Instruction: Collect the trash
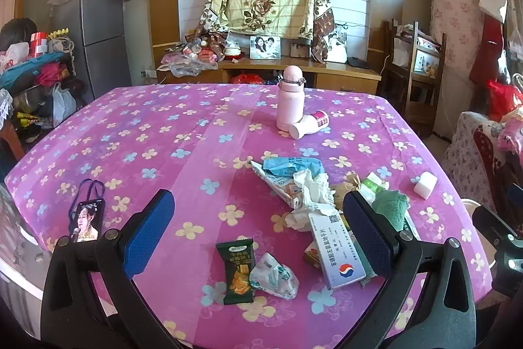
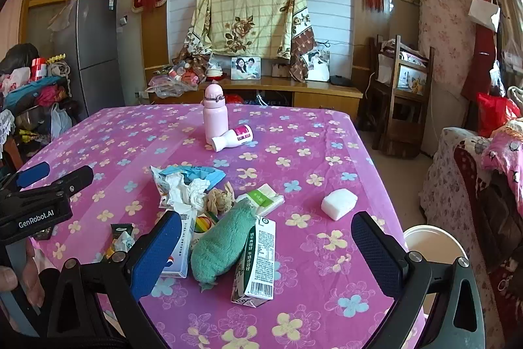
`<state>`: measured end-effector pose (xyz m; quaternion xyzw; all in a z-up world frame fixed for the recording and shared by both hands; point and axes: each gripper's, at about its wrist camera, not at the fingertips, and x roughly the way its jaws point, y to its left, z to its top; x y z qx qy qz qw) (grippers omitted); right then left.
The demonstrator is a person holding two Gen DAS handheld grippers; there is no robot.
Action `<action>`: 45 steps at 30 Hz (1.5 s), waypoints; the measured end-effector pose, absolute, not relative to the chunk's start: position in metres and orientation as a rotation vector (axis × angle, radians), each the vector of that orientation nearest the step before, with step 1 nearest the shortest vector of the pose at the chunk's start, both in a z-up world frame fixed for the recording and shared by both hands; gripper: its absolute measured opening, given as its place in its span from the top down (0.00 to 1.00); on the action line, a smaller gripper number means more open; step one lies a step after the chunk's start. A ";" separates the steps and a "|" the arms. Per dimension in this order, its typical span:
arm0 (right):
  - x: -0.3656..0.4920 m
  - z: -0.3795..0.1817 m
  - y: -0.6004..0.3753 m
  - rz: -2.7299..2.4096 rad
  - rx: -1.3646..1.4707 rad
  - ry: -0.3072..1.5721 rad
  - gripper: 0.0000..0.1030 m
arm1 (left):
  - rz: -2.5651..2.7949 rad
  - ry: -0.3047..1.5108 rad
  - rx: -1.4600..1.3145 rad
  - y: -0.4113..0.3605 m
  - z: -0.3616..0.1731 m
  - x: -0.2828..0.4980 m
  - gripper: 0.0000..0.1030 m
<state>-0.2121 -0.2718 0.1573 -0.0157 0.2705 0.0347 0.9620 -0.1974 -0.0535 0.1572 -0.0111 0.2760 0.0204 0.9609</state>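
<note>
A heap of trash lies on the pink flowered table [image 1: 163, 133]: a blue wrapper [image 1: 291, 167], crumpled tissue [image 1: 310, 188], a white medicine box [image 1: 336, 251], a dark green snack packet [image 1: 238, 273], a crumpled white-green wrapper [image 1: 274, 277]. In the right wrist view I see a green milk carton [image 2: 258, 264], a green fuzzy cloth [image 2: 225, 241], a tissue pack [image 2: 264, 198] and a white block [image 2: 339, 203]. My left gripper [image 1: 258, 228] is open above the snack packet. My right gripper [image 2: 266, 251] is open over the carton and cloth.
A pink flask [image 1: 290, 98] stands at the far middle with a small white bottle [image 1: 309, 126] lying against it. A phone [image 1: 87, 219] lies near the left edge. A white bin [image 2: 431, 246] stands off the table's right side.
</note>
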 end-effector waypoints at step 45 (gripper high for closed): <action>-0.221 0.174 -0.287 -0.019 -0.033 0.482 0.00 | 0.027 0.479 -0.036 -0.064 0.170 -0.216 0.00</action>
